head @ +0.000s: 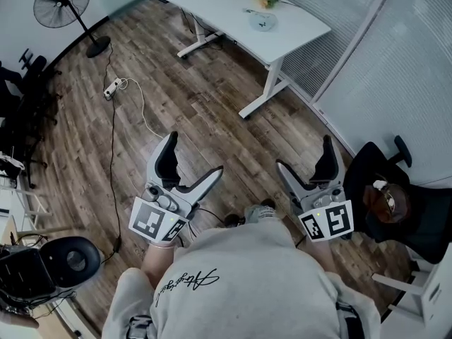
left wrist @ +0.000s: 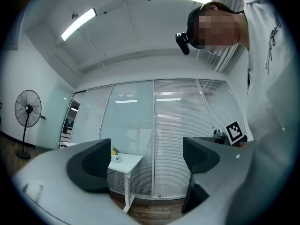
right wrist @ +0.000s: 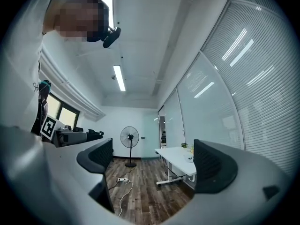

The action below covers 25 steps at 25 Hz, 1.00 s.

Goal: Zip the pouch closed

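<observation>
No pouch shows in any view. In the head view my left gripper [head: 195, 154] is held in front of the person's body over the wooden floor, jaws spread wide with nothing between them. My right gripper [head: 304, 152] is level with it to the right, also open and empty. The left gripper view looks past the left gripper [left wrist: 147, 156] at a glass partition with blinds, and only air lies between its dark pads. The right gripper view looks past the right gripper [right wrist: 152, 161] down the room toward a fan, and its jaws are empty too.
A white desk [head: 247, 9] with small plants stands far ahead by the glass partition. A standing fan [head: 63, 2] is at the far left, with a power strip [head: 113, 88] and its cable on the floor. A black chair [head: 385, 189] sits close on the right, dark equipment at the left edge.
</observation>
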Tool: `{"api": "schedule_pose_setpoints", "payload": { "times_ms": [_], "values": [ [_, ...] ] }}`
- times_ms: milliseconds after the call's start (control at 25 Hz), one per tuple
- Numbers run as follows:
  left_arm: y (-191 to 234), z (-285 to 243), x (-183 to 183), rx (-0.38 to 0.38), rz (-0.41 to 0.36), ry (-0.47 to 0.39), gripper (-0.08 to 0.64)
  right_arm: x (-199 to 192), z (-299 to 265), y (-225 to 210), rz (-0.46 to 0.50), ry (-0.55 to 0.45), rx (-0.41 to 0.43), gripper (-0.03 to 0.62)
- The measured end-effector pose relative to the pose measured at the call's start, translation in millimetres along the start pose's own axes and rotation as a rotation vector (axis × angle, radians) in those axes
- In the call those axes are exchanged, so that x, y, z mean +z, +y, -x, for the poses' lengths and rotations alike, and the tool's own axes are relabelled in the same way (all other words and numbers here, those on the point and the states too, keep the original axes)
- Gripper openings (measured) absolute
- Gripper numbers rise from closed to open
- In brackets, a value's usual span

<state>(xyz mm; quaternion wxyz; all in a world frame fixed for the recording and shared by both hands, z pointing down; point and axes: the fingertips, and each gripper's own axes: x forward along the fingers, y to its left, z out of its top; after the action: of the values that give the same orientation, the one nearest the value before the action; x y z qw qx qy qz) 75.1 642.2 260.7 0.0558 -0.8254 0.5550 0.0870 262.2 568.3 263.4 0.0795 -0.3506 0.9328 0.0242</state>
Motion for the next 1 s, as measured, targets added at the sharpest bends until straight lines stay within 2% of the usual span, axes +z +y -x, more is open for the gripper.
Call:
{"api": "schedule_pose_setpoints", "payload": {
  "times_ms": [440,720,880,1000],
  "values": [
    [6.8,-6.4,-1.7,0.011,0.018,0.005,0.462,-6.4,0.7,-12.5,-0.011,0.037,-0.017,0.528],
    [25.0,-20.3,-12.2,0.021,0.033,0.013,0.462,-20.9,-28.3,-12.3,-0.035,0.061,0.033,0.529],
    [38.7,-39.1,-21.2,0.023,0.038,0.029,0.460,-28.6,-49.0,-32.9,-0.062,0.069,0.029,0.529],
    [54.1,-57.9,-27.9,0.027,0.032,0.029,0.462,-33.3,-70.0,-48.6,-0.046,0.063,0.028,0.529]
  ]
}}
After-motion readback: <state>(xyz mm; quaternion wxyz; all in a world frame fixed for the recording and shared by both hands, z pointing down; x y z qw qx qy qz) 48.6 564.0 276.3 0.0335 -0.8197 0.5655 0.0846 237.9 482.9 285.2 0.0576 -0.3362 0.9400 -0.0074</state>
